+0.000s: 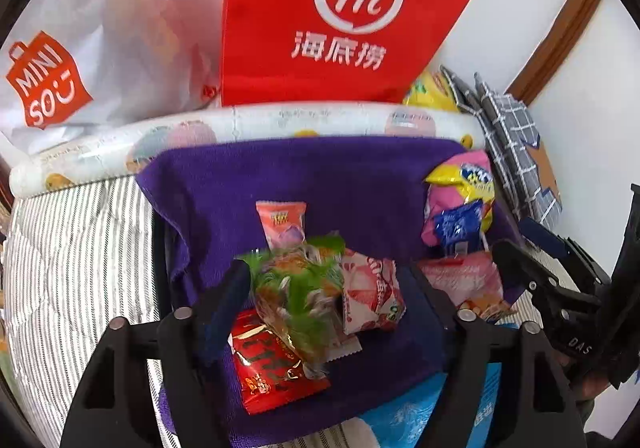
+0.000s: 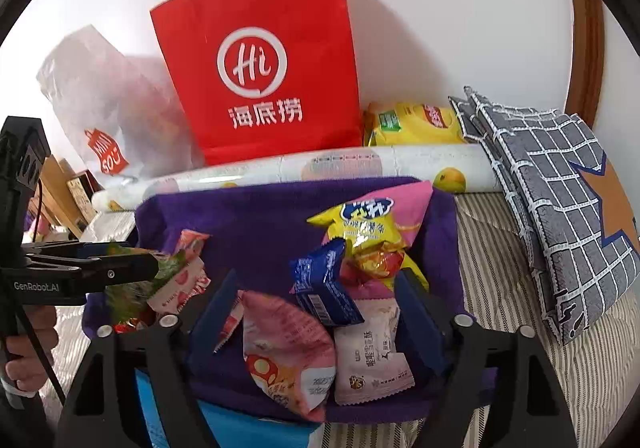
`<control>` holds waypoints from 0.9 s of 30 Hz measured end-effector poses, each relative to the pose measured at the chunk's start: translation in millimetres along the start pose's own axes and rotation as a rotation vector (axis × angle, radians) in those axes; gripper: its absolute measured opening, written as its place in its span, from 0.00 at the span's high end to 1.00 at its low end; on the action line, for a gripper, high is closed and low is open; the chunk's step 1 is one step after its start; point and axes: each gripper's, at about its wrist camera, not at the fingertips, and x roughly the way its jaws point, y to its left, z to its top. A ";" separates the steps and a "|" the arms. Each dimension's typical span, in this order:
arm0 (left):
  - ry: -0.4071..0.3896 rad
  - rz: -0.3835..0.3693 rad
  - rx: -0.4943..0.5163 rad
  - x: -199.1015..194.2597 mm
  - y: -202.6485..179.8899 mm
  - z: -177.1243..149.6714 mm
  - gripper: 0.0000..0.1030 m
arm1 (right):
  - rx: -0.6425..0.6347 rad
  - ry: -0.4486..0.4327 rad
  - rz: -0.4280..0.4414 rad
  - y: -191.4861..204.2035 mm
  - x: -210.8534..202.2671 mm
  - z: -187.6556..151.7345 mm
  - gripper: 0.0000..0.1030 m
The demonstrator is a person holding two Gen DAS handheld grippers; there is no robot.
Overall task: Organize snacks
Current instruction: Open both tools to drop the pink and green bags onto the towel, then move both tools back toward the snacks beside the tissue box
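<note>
White wall [image 2: 460, 7], brown wooden trim [image 2: 586, 47]

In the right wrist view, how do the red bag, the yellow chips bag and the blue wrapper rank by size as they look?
1. red bag, by far the largest.
2. yellow chips bag and blue wrapper: they look about alike; the wrapper is nearer the camera and the chips bag is partly hidden, so I do not rank them.

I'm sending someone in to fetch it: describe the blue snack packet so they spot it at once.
Find the red paper bag against the wall; in front of it lies a purple towel covered in snacks. In the right-hand pile, the blue packet leans on the pink bags, just below the yellow packet. It is the only dark blue wrapper there, small, with a barcode on its side.
</note>
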 end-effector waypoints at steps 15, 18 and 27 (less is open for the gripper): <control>-0.020 0.078 0.016 -17.3 -11.7 4.5 0.19 | -0.002 -0.114 -0.017 1.2 -23.7 4.9 0.10; -0.022 0.047 0.012 -24.6 -11.6 4.9 0.19 | 0.026 -0.126 -0.024 -1.1 -25.4 3.9 0.07; -0.116 0.038 0.064 -58.6 -22.5 4.4 0.19 | 0.006 -0.141 -0.208 16.9 -54.5 0.5 0.05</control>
